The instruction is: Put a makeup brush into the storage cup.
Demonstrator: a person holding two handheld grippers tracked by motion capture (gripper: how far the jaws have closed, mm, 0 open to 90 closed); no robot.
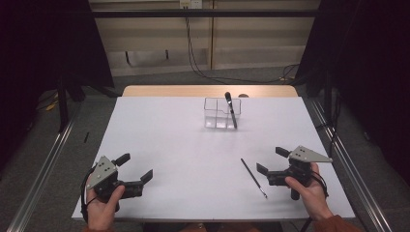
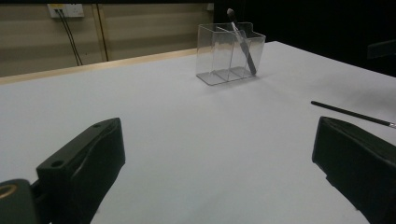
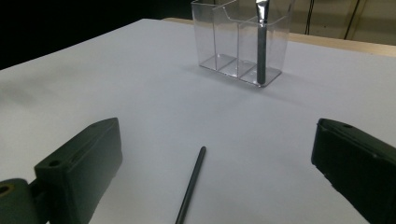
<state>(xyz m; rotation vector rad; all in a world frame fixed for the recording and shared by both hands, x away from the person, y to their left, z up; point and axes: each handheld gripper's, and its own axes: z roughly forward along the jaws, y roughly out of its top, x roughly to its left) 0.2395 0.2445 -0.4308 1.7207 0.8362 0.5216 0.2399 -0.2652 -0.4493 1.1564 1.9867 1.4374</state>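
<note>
Lying flat, brush (image 1: 254,177) axis diagonal, near right claw (image 1: 269,160).

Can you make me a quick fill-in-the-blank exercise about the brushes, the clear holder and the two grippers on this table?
1. The brush in the clear holder stands in its ____ compartment, seen from the high view.
2. The thin brush lying flat on the table is nearest the ____ gripper.
3. The jaws of the left gripper and of the right gripper are both ____.
4. The number of brushes inside the holder is ____.

Missing words: right; right; open; one
</note>
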